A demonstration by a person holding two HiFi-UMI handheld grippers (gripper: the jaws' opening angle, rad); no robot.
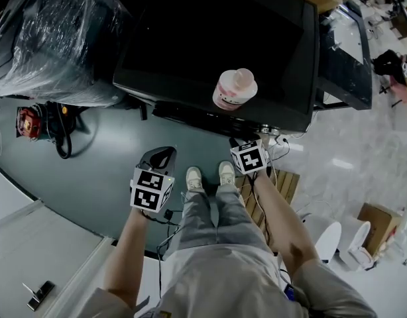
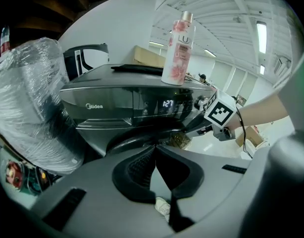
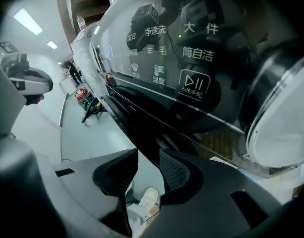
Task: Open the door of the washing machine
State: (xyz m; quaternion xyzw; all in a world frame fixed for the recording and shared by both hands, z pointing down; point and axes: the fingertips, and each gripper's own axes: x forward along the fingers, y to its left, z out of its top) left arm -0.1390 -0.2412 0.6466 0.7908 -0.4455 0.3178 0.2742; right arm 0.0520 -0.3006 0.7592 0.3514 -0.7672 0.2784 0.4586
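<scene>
The black washing machine (image 1: 217, 38) stands right in front of me, with a pink bottle (image 1: 234, 88) on its top. Its lit control panel (image 3: 186, 58) and round door window (image 3: 280, 128) fill the right gripper view. My right gripper (image 3: 144, 157) is up against the machine's front below the panel. Its jaws stand apart, and a dark front edge runs down between their tips; floor shows through the gap. My left gripper (image 2: 154, 148) hangs lower left of the front, away from it, jaw tips touching with nothing between them. It shows in the head view as my left gripper (image 1: 162, 154).
A plastic-wrapped bulk (image 1: 51, 38) stands left of the machine, with a red tool and cables (image 1: 31, 121) on the floor beneath it. A wooden pallet (image 1: 283, 184) lies under the machine's right side. A cardboard box (image 1: 379, 224) sits far right. My shoes (image 1: 193, 177) are close to the front.
</scene>
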